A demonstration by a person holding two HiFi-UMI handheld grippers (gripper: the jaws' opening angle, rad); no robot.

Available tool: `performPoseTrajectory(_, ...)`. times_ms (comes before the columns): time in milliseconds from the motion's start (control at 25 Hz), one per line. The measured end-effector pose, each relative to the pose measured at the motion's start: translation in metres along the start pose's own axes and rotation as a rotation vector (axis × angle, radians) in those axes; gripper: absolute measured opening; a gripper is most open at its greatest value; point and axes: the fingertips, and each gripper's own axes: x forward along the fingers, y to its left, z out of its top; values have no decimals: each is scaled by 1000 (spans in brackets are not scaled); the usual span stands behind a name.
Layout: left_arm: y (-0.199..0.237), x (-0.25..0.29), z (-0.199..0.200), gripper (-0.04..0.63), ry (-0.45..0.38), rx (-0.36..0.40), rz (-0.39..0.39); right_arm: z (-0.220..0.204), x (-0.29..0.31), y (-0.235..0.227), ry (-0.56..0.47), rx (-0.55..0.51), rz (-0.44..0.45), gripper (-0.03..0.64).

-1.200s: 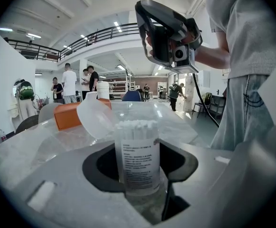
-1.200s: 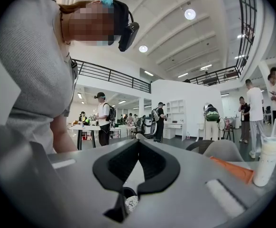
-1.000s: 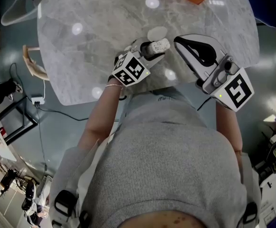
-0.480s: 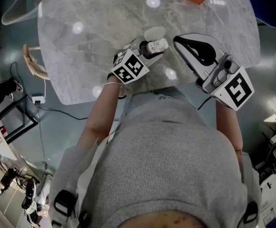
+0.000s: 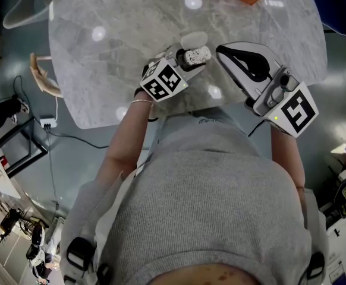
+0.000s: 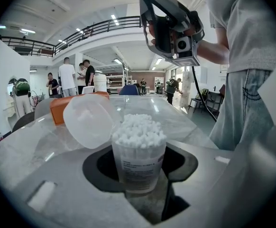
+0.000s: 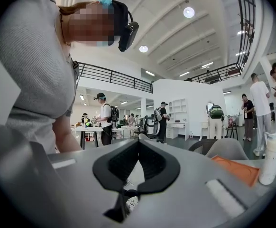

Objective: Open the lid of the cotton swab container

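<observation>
Left to right: marble table (image 5: 131, 34) with an orange box (image 6: 57, 110) at its far edge, not part of this. My left gripper (image 5: 185, 59) is clamped on the cotton swab container (image 6: 139, 160), with the jaws part-way apart and pressed on its clear body, holding it upright just over the table near my edge. The lid (image 6: 88, 121) is already flipped off the mouth. It leans out to the left at the rim, tilted and apparently joined there, though I can't make out the hinge. The swab heads (image 6: 139, 131) are fully exposed. Versus a second ago: practically nothing. The container and lid sit in the same spot in the head view, the lid is just as open, and the marker cube on the left gripper looks only a touch different, not a real move. My right gripper (image 5: 225, 52) is further right, well apart from the container, held above the table edge, with its jaws fully together and nothing between them. It has kept still too. Judgement: the opening step reads as done and this is a hold. What's left, if anything, is setting the container down. Risk: a tilt would spill swabs now that the mouth is uncovered.
</observation>
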Motion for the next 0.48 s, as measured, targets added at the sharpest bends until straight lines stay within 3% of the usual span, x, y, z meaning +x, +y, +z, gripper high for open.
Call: performPoseTrajectory(480,-2,1,-4,210,31,22,3,0,2,12,-7,10,14,3)
